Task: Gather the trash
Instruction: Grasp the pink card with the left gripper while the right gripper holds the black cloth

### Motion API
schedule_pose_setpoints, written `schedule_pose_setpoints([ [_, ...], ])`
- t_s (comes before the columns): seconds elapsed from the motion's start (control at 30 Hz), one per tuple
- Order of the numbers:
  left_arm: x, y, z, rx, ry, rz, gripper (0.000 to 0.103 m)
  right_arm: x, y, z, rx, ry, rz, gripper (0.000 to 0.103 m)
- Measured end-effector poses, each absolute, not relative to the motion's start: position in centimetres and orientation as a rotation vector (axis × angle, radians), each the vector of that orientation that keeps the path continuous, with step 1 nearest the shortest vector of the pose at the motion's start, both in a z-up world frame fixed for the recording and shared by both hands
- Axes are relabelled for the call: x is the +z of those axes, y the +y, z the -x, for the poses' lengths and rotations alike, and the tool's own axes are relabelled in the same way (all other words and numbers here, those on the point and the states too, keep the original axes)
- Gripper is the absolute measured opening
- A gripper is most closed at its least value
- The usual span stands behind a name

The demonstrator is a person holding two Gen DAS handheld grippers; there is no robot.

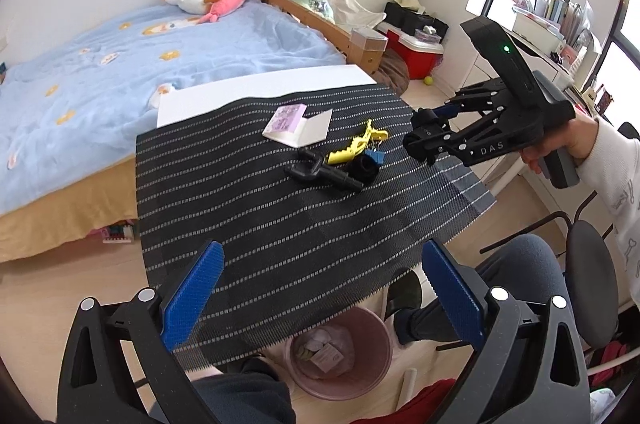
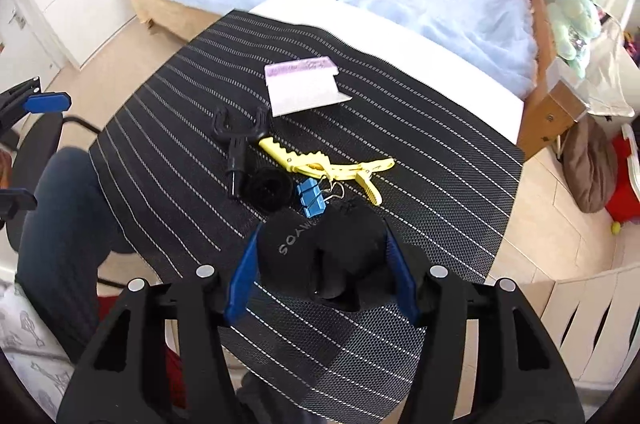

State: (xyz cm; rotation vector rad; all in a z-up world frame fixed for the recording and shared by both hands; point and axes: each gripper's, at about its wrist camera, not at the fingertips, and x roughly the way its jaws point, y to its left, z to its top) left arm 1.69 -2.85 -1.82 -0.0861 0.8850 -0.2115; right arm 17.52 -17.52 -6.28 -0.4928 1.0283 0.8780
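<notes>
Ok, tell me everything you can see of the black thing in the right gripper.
The black pouch looks like soft, matte fabric, rumpled, with grey lettering printed on its left side. It sits between the blue pads of the right gripper, which press on both its sides, above the striped mat. The blue binder clip lies just beyond it; contact unclear.

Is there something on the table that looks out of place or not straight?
Yes. The striped mat lies askew and overhangs the white table toward the pink bin. The purple-and-white card box is torn open and flattened. The right gripper holds a black pouch.
</notes>
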Motion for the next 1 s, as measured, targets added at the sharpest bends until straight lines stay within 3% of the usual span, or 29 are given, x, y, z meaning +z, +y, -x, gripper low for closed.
schedule_pose_setpoints([
  [0.53, 0.1, -3.0, -10.3, -0.27, 0.89, 0.008, 0.095, -5.1, -19.0, -16.3, 0.842, 1.008, 0.379, 0.058],
  [1.0, -2.2, -2.9, -18.4, -0.321, 1.016, -0.004, 0.095, -5.0, -19.7, -16.3, 0.831, 1.012, 0.373, 0.059],
])
